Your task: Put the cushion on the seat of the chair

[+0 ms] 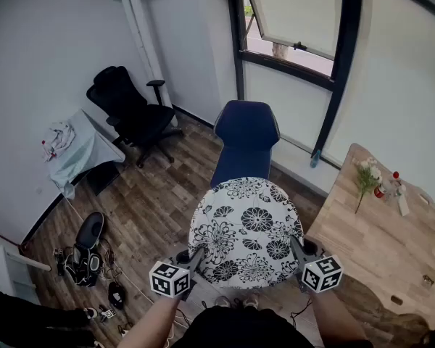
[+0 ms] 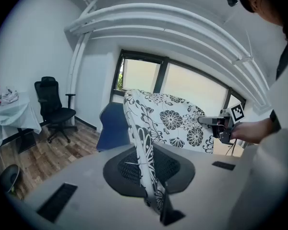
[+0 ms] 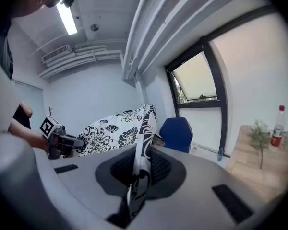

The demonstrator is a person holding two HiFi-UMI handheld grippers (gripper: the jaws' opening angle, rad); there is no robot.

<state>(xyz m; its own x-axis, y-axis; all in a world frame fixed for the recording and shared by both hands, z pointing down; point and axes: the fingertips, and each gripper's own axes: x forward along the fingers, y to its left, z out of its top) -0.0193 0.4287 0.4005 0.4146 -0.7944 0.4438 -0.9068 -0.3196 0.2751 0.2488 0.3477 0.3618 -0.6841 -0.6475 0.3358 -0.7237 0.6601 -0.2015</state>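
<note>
A white cushion with black flower print (image 1: 246, 230) hangs in the air, held level between both grippers. My left gripper (image 1: 196, 256) is shut on its near left edge, my right gripper (image 1: 296, 246) on its near right edge. The blue chair (image 1: 245, 140) stands just beyond, its seat mostly hidden under the cushion. In the left gripper view the cushion edge (image 2: 143, 159) runs between the jaws, with the other gripper (image 2: 221, 126) clamped at its far side. The right gripper view shows the same: the cushion (image 3: 140, 157) is pinched, with the blue chair (image 3: 178, 133) behind.
A black office chair (image 1: 130, 111) stands at the back left beside a small cloth-covered table (image 1: 80, 147). A wooden table (image 1: 384, 238) with a plant sprig and a bottle is on the right. Cables and gear (image 1: 87, 256) lie on the wood floor at left. Windows line the far wall.
</note>
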